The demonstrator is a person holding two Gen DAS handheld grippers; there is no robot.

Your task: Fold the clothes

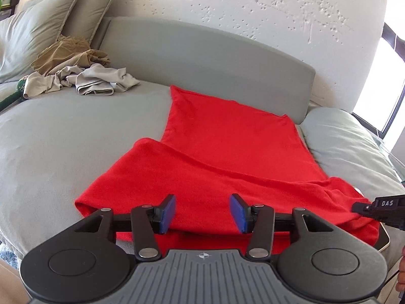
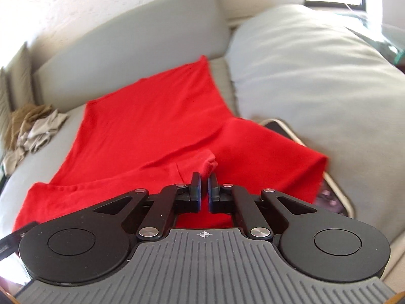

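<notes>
Red garment bunches just ahead of the nearly closed right gripper

A grey sofa carries everything, its seat covered in smooth grey fabric and backed by a low grey backrest against a pitted white wall. A red garment lies spread on the seat, its far edge reaching up to the backrest, its near part rumpled in loose folds. At the seat's far left sits a pile of crumpled clothes, beige and tan, in front of two olive cushions. At the right a bulky grey cushion rests on the seat, and beside it a flat dark tablet-like slab lies partly under the red cloth.
</notes>
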